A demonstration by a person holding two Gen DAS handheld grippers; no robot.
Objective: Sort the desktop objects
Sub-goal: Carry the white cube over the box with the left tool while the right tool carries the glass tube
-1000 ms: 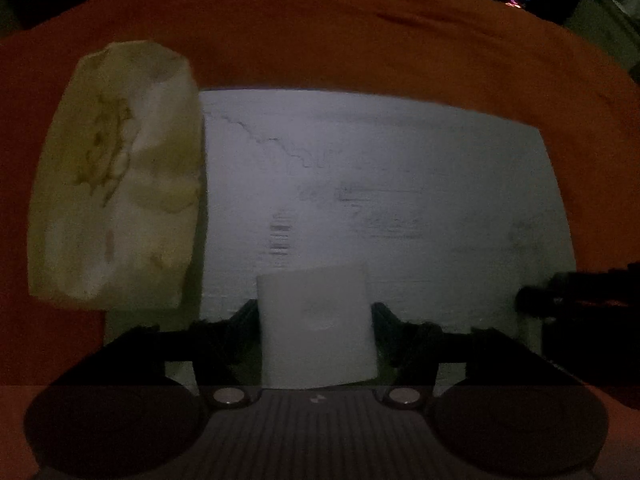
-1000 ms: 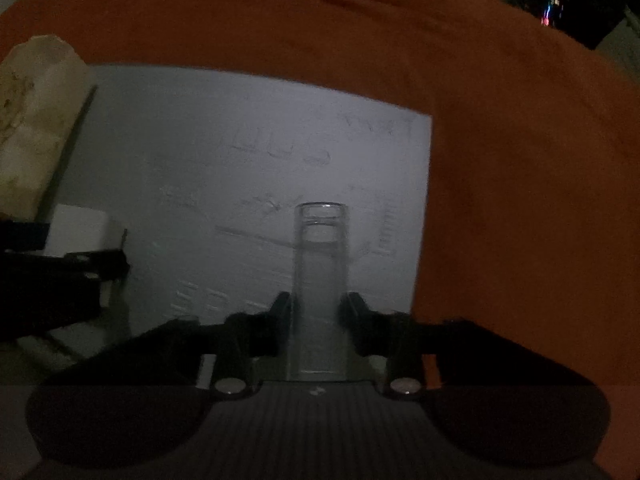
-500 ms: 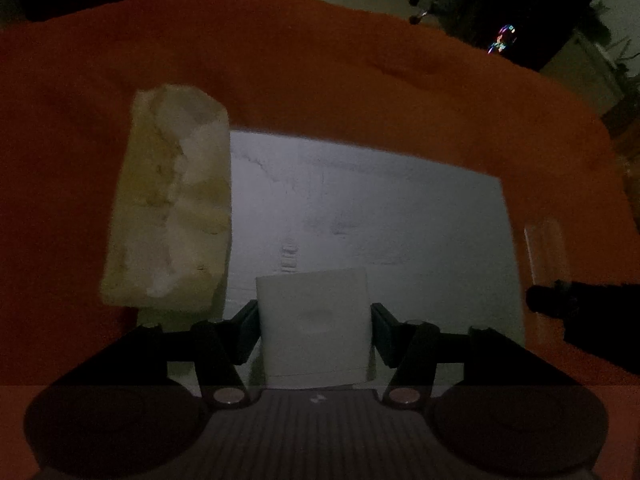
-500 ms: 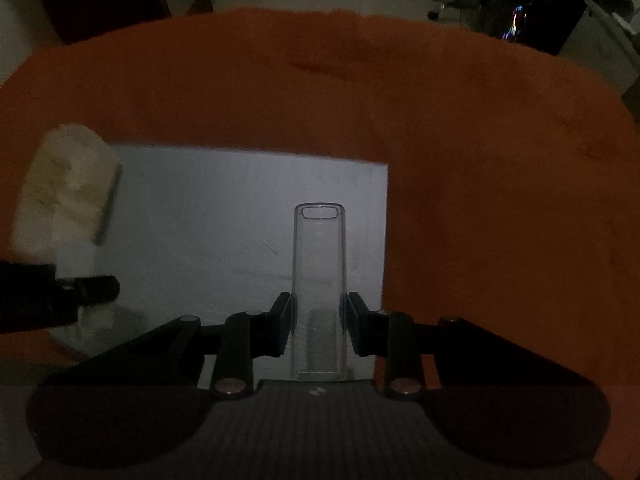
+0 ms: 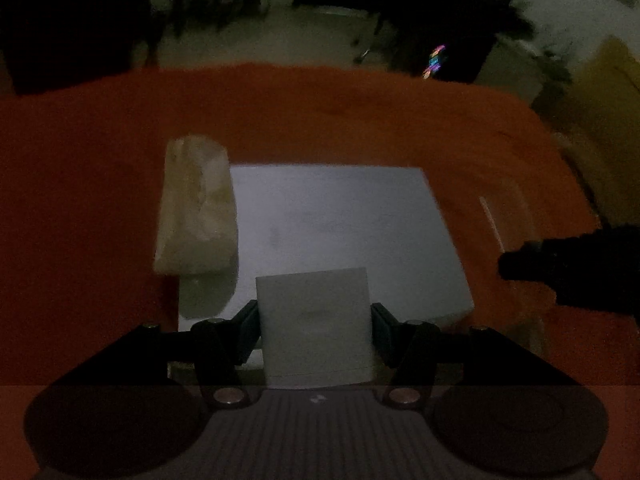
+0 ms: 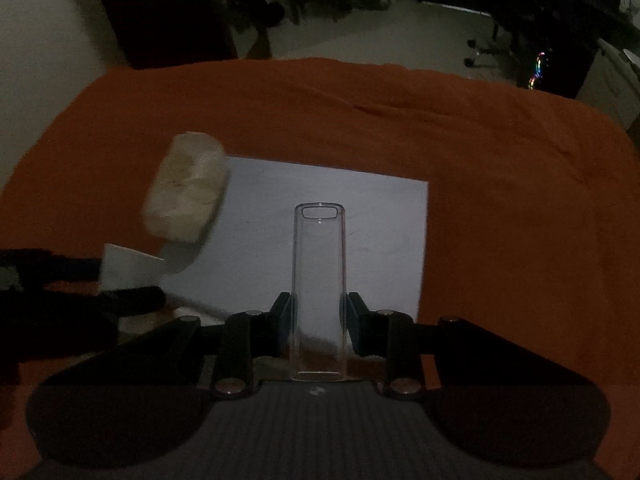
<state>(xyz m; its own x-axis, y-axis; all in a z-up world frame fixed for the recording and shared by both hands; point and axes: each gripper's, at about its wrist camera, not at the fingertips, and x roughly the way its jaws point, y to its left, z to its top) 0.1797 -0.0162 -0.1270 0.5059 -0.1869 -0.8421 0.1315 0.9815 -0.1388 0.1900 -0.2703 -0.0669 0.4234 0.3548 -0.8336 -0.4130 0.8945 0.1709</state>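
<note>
Both grippers have risen since a second ago: the sheet and the pale lump look smaller now, and the floor past the cloth's far edge has come into view.

Nearest in the left wrist view, the left gripper (image 5: 314, 330) has its fingers pinching a white box (image 5: 316, 326) by its two sides, lifted clear of the table. In the right wrist view the right gripper (image 6: 319, 320) has its fingers pressed on a clear tube (image 6: 319, 280), which stands out forward along the fingers with its rounded end farthest from the camera.

Below and beyond them a white sheet (image 6: 372, 240) lies flat on the orange cloth (image 6: 500, 200). A pale, crumpled lump (image 5: 196, 208) sits at the sheet's left edge, partly over it.

Farther off, past the cloth's far edge, a dim floor (image 6: 400, 28) and dark furniture show, with small coloured lights (image 6: 538, 70) at the right.
</note>
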